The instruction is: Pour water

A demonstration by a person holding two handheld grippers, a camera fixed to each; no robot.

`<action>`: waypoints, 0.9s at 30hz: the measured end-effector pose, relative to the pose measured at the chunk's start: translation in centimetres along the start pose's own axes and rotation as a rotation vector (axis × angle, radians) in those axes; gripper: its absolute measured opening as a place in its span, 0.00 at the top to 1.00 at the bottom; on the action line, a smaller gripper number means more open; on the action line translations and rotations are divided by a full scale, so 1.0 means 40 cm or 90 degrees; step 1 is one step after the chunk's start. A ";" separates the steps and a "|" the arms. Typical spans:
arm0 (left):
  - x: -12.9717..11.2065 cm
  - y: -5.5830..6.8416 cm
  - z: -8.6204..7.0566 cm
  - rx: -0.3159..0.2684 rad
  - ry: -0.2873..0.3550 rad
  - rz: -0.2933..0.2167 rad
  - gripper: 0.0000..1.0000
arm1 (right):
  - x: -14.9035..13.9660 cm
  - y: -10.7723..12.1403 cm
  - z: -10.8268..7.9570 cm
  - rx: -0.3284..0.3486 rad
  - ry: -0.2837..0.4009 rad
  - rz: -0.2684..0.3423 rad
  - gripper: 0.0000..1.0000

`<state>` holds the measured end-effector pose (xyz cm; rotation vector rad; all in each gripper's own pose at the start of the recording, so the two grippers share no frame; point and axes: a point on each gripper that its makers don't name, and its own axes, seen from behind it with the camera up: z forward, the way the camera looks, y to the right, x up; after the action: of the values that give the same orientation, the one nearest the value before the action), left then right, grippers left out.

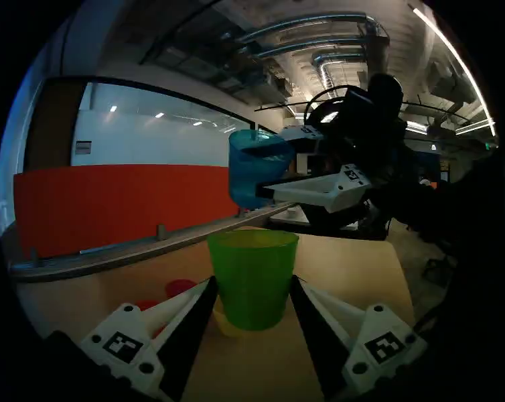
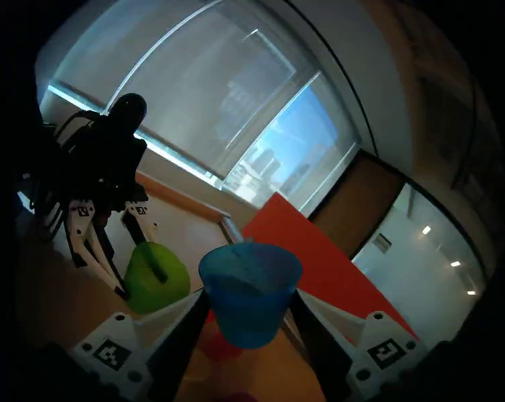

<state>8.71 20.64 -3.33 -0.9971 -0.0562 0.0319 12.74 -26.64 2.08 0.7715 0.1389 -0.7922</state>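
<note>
Left gripper (image 1: 252,281) is seen closed narrow on the tapered green plastic cup (image 1: 252,278), with both fingers pressed to its side walls at abt mid-height. Right gripper (image 2: 249,301) is clamped the same way on the tapered translucent blue plastic cup (image 2: 250,295), one finger per side.

The blue cup is held up in the air, above and just behind the green cup's rim and apart from it. The green cup is kept low over the middle of the pale wooden tabletop (image 1: 346,268), well short of its far edge (whether its base touches the wood can't be told).

Handling, as judged: both cups are thin-walled, light and smooth, prob. a bit slippery. The walls are likely to flex under a hard squeeze, so hold is best taken mid-wall w/ modest force. With that taper, a loosely held cup could slide down out of the fingers. Weight hangs on the water, and no level can be made out in the blue cup.

Looks: the green cup is glossy, open-mouthed and wider at rim than base. The blue one is the same shape, w/ light passing through it. A small red round piece (image 1: 179,287) and a yellow piece (image 1: 226,325) are spotted on the tabletop by the green cup's base.
</note>
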 end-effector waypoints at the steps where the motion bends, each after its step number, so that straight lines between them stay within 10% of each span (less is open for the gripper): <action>1: 0.000 0.001 0.000 -0.001 0.000 0.000 0.23 | 0.002 0.001 0.001 0.000 0.000 -0.008 0.15; 27: 0.016 0.029 0.005 -0.017 0.010 0.005 0.23 | 0.059 0.026 0.014 -0.028 -0.004 -0.204 0.15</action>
<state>9.34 21.47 -4.16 -1.0247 -0.0388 0.0301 15.03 -27.93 2.15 0.7132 0.2781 -1.0908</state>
